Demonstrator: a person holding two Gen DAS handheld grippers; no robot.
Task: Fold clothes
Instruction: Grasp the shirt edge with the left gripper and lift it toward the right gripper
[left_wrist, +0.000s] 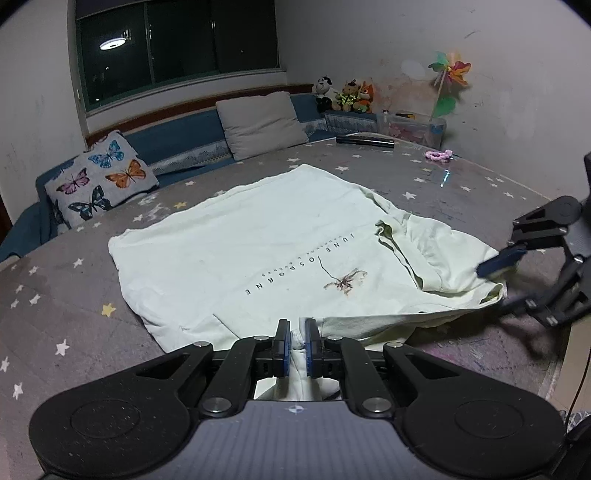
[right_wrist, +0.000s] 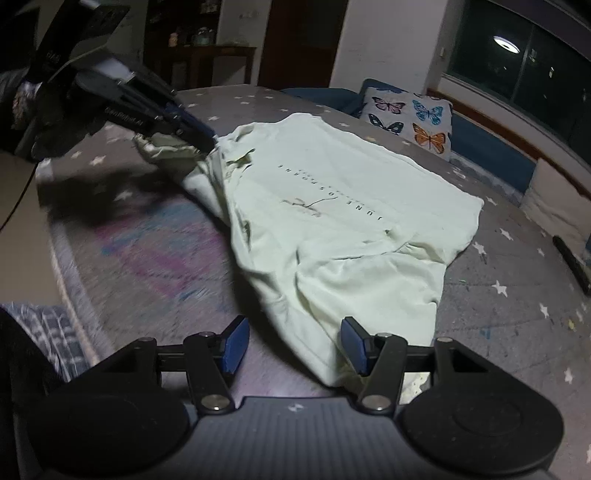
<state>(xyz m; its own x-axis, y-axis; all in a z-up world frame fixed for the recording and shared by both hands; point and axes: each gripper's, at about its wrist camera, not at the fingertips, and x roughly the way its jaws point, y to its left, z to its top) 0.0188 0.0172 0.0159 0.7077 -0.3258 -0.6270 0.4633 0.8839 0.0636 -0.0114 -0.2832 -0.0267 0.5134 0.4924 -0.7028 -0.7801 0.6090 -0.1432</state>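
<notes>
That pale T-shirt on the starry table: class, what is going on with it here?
A person is folding the pale green T-shirt on the star-patterned tablecloth with two hand-held grippers. The left gripper is shut on a bunched bit of the shirt's near edge. The right gripper is open at the opposite sleeve end, its fingers either side of the cloth, not pressing it.

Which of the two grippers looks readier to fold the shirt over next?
Probably the left gripper: it is already shut on the shirt. The right gripper is open, with cloth between its fingers but not pinched.
</notes>
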